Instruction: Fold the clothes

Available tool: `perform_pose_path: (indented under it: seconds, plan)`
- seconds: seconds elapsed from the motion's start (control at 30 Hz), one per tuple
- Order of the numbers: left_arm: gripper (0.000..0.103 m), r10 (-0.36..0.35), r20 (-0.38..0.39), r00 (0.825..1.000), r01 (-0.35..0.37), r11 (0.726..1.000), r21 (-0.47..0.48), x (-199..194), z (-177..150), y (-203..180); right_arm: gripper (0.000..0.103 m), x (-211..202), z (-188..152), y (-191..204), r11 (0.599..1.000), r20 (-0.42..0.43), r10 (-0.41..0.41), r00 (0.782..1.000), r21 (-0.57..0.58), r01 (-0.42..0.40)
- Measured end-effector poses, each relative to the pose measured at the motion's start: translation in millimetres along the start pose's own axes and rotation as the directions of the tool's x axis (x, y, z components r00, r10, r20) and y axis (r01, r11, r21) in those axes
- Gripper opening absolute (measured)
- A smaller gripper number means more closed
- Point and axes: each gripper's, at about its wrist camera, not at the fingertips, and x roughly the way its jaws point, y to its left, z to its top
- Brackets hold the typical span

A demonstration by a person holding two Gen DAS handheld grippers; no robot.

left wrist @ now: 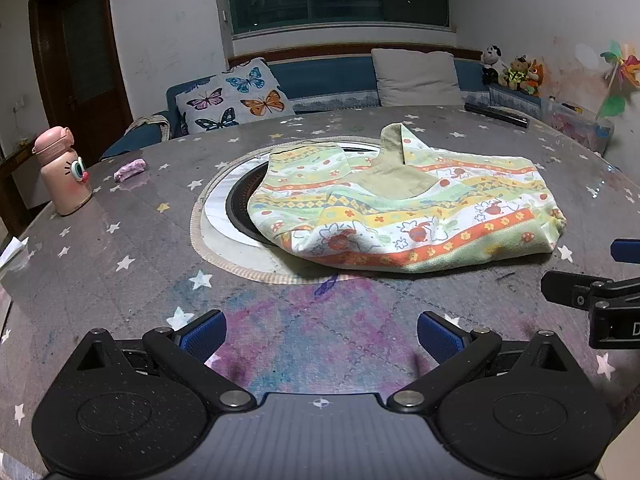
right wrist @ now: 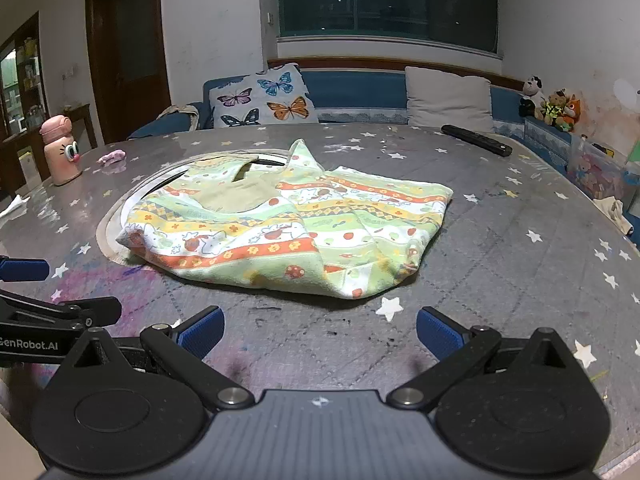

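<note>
Garment [left wrist: 404,208], green/orange/yellow striped print w/ cartoon animals, lies bunched & partly folded on the table [left wrist: 120,240], straight ahead of both claws, near but not touching either. Khaki lining shows at the neck opening, far side from claws. Its far-left part covers a round inset [left wrist: 224,216] in the table centre.

Left claw [left wrist: 320,336]: blue pads wide apart, nothing between, low over a purple-stained patch of table. Right claw [right wrist: 320,330]: also spread wide, empty, garment's near edge just ahead of it. Each claw shows at the other's side edge.

Pink bottle [left wrist: 62,174] upright far left of left claw. Black remote [right wrist: 476,140] far ahead-right of right claw. Small pink wad [left wrist: 130,169] near the bottle.
</note>
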Motion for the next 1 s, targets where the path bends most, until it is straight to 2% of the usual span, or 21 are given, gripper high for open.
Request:
perform_pose_path:
  seconds: [1.0]
  plan:
    - [0.103,-0.002,-0.008,1.000,0.002,1.000,0.021,16,14,0,0.103,8,17,-3,0.998,-0.023,0.044,0.999,-0.045,-0.045]
